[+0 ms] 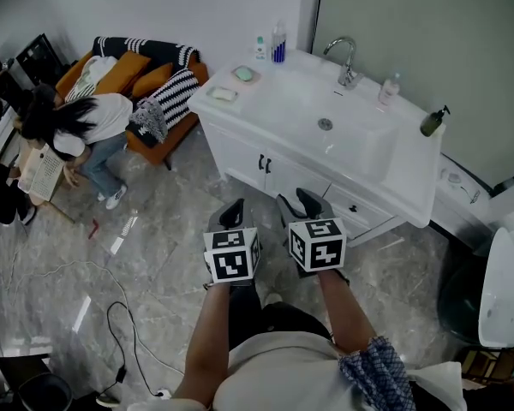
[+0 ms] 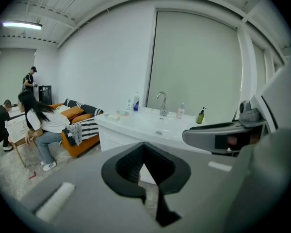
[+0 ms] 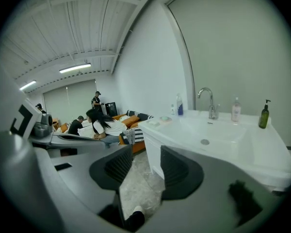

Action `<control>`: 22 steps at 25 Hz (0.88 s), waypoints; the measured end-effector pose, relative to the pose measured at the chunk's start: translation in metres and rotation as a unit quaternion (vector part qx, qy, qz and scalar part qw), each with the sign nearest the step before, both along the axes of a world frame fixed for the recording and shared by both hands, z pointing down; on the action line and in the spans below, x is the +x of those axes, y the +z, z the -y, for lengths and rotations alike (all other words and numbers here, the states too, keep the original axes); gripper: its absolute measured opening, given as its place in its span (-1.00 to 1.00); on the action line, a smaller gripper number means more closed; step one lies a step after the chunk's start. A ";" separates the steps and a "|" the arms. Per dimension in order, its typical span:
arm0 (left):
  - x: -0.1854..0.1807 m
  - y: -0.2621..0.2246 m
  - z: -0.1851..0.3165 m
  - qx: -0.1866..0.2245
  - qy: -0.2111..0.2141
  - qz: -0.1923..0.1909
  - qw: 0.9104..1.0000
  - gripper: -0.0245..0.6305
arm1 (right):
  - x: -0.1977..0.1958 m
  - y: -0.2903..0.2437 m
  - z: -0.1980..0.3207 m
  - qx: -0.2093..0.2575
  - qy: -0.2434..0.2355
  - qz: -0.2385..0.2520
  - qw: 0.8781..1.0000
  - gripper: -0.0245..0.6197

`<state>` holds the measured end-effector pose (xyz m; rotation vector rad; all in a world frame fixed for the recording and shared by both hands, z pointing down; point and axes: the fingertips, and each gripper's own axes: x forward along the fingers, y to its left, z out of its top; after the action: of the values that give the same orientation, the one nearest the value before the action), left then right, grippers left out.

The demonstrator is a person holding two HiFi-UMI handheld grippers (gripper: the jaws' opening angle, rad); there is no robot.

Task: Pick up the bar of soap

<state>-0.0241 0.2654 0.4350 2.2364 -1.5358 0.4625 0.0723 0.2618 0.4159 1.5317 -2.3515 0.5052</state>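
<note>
Two candidates answer the task: a pale bar of soap [image 1: 224, 94] and a green bar of soap [image 1: 244, 74]. Both sit at the left end of the white counter [image 1: 283, 101], in the upper centre-left of the head view. The green one lies further back, near the two bottles [image 1: 274, 45]. Which is meant cannot be settled from the task wording.

Both grippers hang over the floor [image 1: 154, 264] in front of the cabinet [image 1: 265, 165], lower centre of the frame, well apart from either bar.

- The left gripper [image 1: 231, 215] has its fingertips together, with nothing between them.
- The right gripper [image 1: 298, 205] has its jaws apart and empty; only floor and the cabinet corner show through the gap.

Deciding relation: the soap lies up and slightly left of the left gripper, and up and well left of the right gripper. The left gripper is therefore the nearer, on the soap's side, while the right gripper fronts the basin [image 1: 325, 124].

The pale bar's long axis appears to run roughly left to right across the frame, though it is small and this is uncertain.

Judgement: the approach is hardly begun. The nearer gripper would need to open before closing across the bar's short side. The right one, already open, would have to cross leftward.
</note>
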 end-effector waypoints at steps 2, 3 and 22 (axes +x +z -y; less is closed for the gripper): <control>0.001 -0.001 0.011 0.002 0.002 -0.005 1.000 -0.90 | 0.000 0.000 0.011 0.001 0.004 0.002 1.000 -0.39; 0.002 -0.001 0.018 0.003 0.004 -0.007 1.000 -0.90 | -0.001 0.000 0.017 0.002 0.005 0.002 1.000 -0.39; -0.035 -0.001 0.179 -0.002 0.013 -0.017 1.000 -0.90 | -0.034 0.006 0.175 -0.011 0.016 -0.010 1.000 -0.39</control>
<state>-0.0595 0.0862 0.4338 2.2520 -1.4876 0.4322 0.0382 0.0872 0.4224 1.5592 -2.3021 0.5181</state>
